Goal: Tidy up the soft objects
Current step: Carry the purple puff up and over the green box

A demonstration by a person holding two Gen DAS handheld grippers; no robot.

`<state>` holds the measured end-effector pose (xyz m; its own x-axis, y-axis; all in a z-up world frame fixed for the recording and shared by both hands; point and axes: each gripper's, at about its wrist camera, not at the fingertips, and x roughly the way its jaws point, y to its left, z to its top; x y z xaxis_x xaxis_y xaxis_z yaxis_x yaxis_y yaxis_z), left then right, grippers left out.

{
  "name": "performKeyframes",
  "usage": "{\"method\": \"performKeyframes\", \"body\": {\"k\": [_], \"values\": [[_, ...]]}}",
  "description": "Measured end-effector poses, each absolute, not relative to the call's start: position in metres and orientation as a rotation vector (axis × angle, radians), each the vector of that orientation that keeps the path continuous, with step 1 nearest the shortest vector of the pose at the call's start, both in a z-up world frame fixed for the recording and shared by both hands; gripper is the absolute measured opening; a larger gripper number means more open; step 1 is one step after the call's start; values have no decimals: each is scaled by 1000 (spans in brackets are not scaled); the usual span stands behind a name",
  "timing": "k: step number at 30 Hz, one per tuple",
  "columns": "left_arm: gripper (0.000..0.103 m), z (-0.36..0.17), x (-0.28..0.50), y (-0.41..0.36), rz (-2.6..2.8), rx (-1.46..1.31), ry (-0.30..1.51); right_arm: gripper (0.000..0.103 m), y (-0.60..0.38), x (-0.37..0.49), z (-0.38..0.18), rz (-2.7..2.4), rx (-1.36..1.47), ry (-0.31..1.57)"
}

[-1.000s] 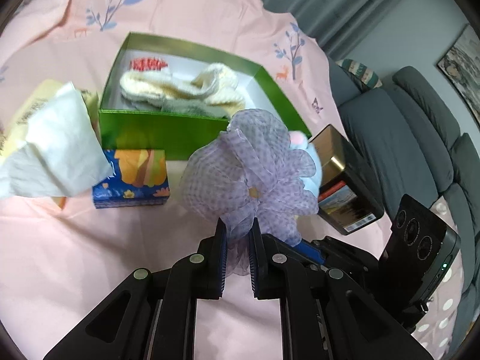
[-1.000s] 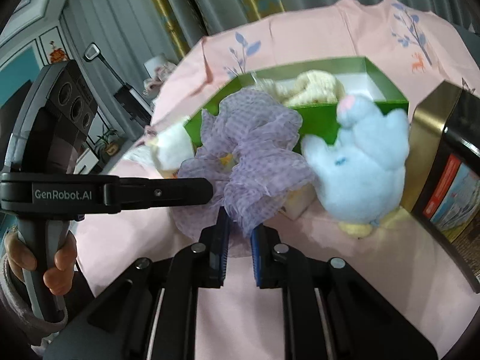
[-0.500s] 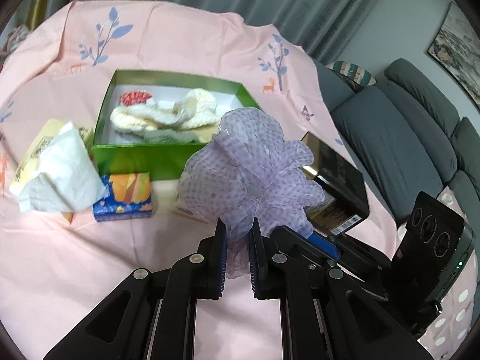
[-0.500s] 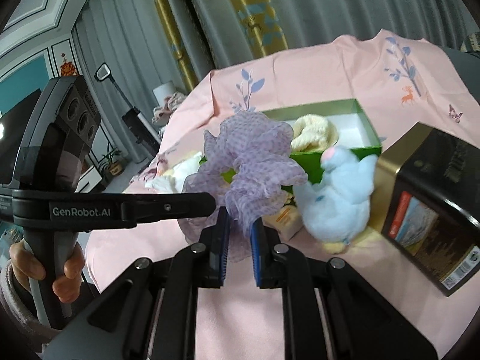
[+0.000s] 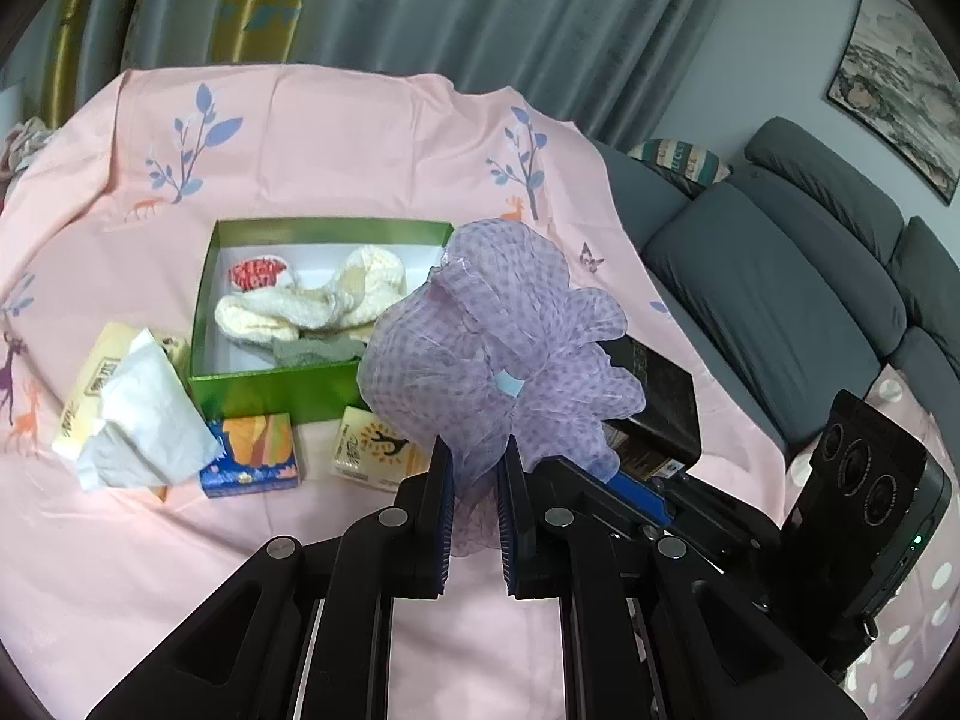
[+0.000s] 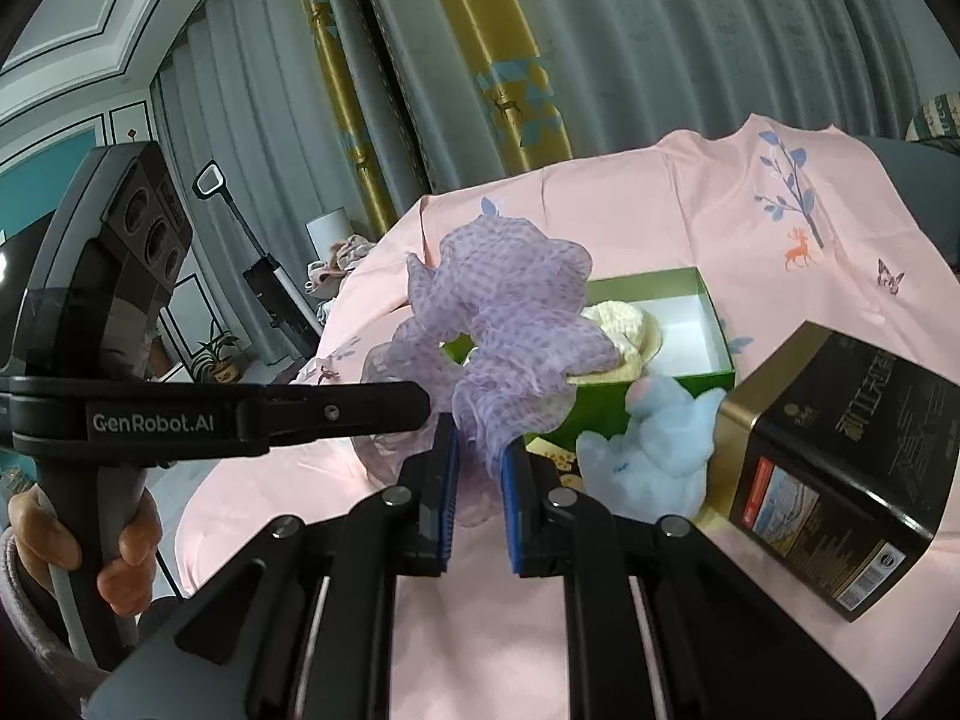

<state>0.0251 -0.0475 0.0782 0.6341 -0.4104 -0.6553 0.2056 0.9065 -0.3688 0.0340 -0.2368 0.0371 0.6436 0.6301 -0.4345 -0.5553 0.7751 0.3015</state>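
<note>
- Nearest in both wrist views, the left gripper [image 5: 474,468] and the right gripper [image 6: 480,456] each had their fingers closed down on the lower folds of one lilac dotted scrunchie [image 5: 498,354], a narrow gap between the pads filled with its gauzy fabric.
- The scrunchie was held up off the pink cloth-covered worktop [image 5: 180,540], between the two grippers and in front of the green box.
- Just beyond the left gripper, a yellow tissue pack [image 5: 375,450] and a blue-and-orange tissue pack [image 5: 252,456] lay on the cloth; further left sat an open tissue pack with a white tissue [image 5: 144,420] pulled up.
- In the right wrist view, a pale blue plush toy [image 6: 654,450] lay beside a black and gold tin [image 6: 840,468].
- Behind these, the open green box [image 5: 264,396] held cream fluffy socks [image 5: 312,306], a grey sock [image 5: 318,351] and a red-and-white item [image 5: 259,273].
- Farthest back were grey curtains [image 5: 480,6] and a grey sofa [image 5: 780,282].
</note>
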Motion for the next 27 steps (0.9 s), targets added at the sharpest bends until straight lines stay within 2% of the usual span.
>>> {"method": "performKeyframes", "body": {"k": [27], "values": [[12,115,69,-13,-347,-230,774,13,-195,82,73,706,76,535]]}}
